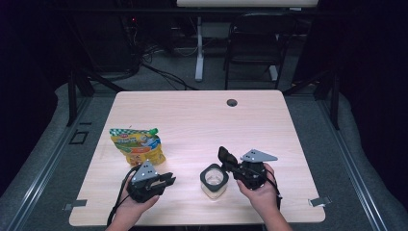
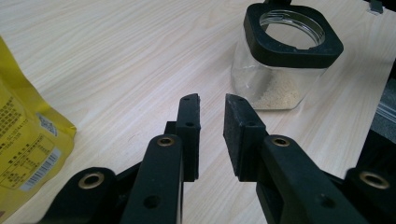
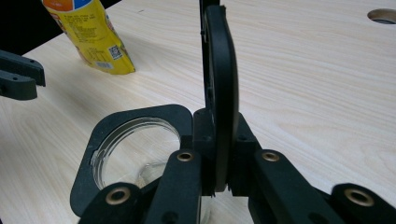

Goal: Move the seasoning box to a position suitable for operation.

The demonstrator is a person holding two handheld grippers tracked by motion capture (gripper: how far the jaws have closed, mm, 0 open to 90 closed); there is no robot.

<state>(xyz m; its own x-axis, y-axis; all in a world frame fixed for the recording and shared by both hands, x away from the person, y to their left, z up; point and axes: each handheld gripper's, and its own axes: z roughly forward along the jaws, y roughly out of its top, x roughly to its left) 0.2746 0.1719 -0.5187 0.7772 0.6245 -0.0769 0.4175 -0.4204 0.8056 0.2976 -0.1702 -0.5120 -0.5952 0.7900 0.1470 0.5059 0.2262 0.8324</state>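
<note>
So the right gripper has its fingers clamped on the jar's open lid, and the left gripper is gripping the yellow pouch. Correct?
Not quite. The right gripper does clamp the jar's open lid, but the left gripper holds nothing: the left gripper view shows a bare gap between its fingers, with the yellow pouch off to the side.

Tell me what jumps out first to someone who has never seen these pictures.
First the clear jar with a black square rim, open near the table's front edge, a little pale powder in its bottom. The right gripper has its jaws shut on the jar's black lid, held upright on edge beside the opening. Next comes the bright yellow pouch with a green cap at the left, behind the left gripper, whose jaws stand slightly apart with nothing between them.
</note>
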